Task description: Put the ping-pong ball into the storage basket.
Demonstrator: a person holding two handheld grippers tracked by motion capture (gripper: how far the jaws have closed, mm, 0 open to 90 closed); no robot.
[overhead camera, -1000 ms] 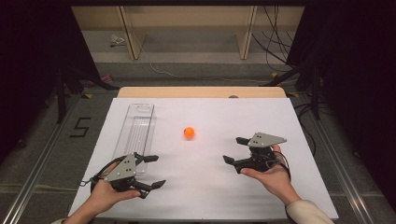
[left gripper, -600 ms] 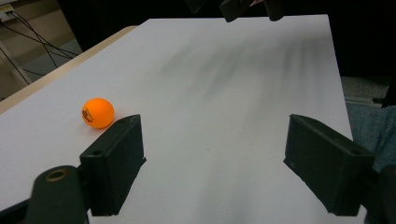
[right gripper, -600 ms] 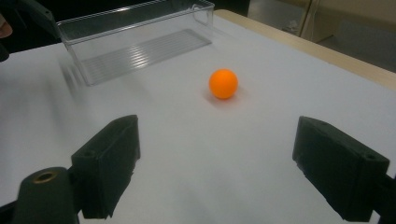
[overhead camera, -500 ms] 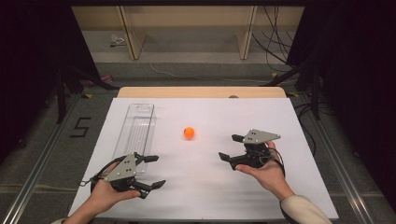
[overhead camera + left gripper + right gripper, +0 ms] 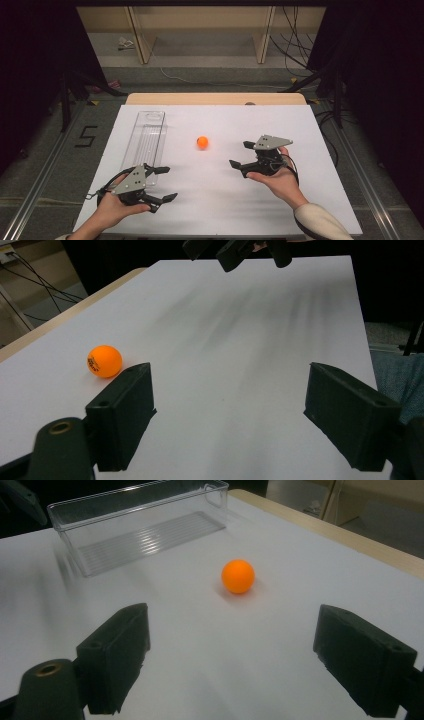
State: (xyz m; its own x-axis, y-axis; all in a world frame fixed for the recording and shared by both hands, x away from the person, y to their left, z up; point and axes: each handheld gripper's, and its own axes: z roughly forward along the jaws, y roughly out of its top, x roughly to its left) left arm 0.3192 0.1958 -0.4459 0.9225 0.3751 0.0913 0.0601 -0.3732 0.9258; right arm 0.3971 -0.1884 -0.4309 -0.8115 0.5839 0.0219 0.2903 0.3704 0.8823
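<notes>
1. An orange ball rests on the white surface, just right of a clear tray.
2. The right gripper, jaws spread wide and holding nothing, hovers right of the ball and points toward it.
3. The left gripper, jaws likewise wide apart and empty, sits nearer the person than the ball, by the tray's near end.

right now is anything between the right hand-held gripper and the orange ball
Nothing visible. The right hand-held gripper is open and faces the orange ping-pong ball across bare white tabletop. The clear plastic bin sits beyond the ball, off to the side.
</notes>
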